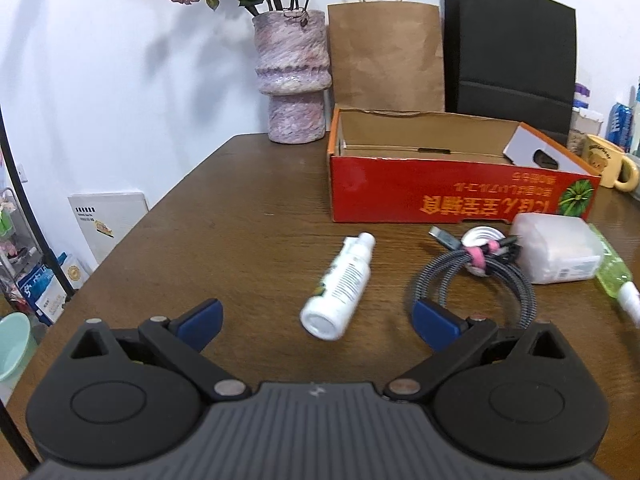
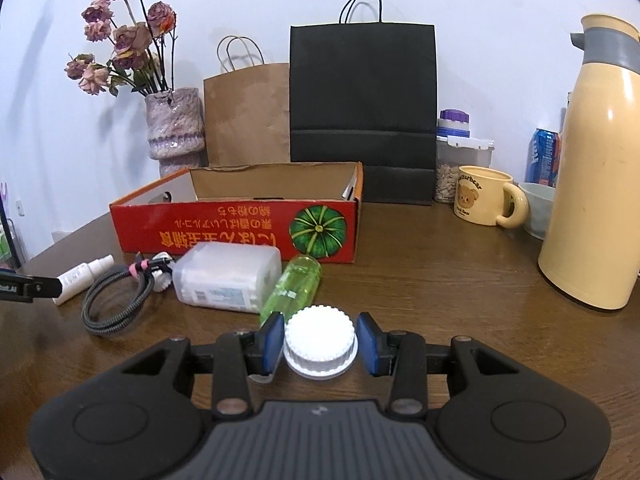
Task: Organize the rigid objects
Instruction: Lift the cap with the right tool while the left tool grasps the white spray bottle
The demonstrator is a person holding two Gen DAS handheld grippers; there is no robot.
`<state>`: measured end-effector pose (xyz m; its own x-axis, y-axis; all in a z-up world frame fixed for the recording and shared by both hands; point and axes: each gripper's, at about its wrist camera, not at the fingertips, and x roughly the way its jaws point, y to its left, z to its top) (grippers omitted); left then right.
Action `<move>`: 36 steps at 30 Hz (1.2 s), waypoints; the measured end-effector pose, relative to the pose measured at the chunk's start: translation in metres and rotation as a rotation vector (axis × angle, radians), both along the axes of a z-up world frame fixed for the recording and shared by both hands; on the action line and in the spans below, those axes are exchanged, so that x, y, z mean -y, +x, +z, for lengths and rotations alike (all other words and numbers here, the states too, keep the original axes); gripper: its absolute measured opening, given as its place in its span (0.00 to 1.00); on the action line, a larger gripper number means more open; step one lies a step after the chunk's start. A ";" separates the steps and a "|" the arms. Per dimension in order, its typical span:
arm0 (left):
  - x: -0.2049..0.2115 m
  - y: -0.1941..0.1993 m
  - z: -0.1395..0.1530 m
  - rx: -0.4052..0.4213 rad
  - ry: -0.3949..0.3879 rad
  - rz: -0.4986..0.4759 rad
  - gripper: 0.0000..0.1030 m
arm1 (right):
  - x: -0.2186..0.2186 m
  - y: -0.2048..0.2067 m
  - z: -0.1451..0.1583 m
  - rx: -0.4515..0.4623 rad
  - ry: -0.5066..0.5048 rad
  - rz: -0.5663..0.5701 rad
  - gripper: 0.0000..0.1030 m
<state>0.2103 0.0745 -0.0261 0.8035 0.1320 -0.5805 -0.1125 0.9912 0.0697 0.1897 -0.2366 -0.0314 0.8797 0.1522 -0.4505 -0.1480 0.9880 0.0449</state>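
In the left wrist view my left gripper [image 1: 318, 322] is open wide, low over the brown table [image 1: 240, 220]. A white spray bottle [image 1: 340, 280] lies on its side just ahead, its base between the blue fingertips [image 1: 200, 320] and untouched. To its right lie a coiled braided cable [image 1: 472, 280], a translucent white box [image 1: 556, 252] and a green bottle [image 1: 610, 270]. An open red cardboard box [image 1: 440, 192] stands behind them. In the right wrist view my right gripper [image 2: 321, 340] is shut on a small white ribbed lid [image 2: 320, 334]. The green bottle [image 2: 294, 284] lies just beyond it.
A pink vase [image 1: 294, 76], a brown paper bag [image 1: 386, 56] and a black bag [image 1: 516, 52] line the back wall. At the right stand a bear mug [image 2: 484, 196], a cream thermos jug [image 2: 596, 184], a bowl, a can and a seed jar. The table's left edge [image 1: 132, 232] drops off.
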 end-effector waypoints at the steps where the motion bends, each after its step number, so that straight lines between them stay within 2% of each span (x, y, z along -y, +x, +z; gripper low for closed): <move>1: -0.001 0.003 0.000 -0.001 0.004 -0.001 1.00 | -0.002 0.001 0.000 0.005 0.002 -0.003 0.38; 14: -0.009 0.039 -0.011 -0.034 0.012 -0.005 0.99 | -0.024 0.015 -0.002 0.028 -0.002 0.001 0.38; 25: -0.008 0.051 -0.020 -0.071 -0.011 -0.024 0.72 | -0.038 0.023 -0.001 0.039 0.002 0.020 0.38; 31: -0.009 0.049 -0.021 -0.071 -0.055 -0.066 0.49 | -0.042 0.024 -0.001 0.046 0.001 0.022 0.38; 33: -0.009 0.047 -0.020 -0.065 -0.064 -0.081 0.35 | -0.042 0.024 -0.001 0.046 0.002 0.022 0.38; 36: -0.007 0.046 -0.020 -0.058 -0.066 -0.087 0.33 | -0.041 0.024 -0.001 0.048 0.007 0.017 0.38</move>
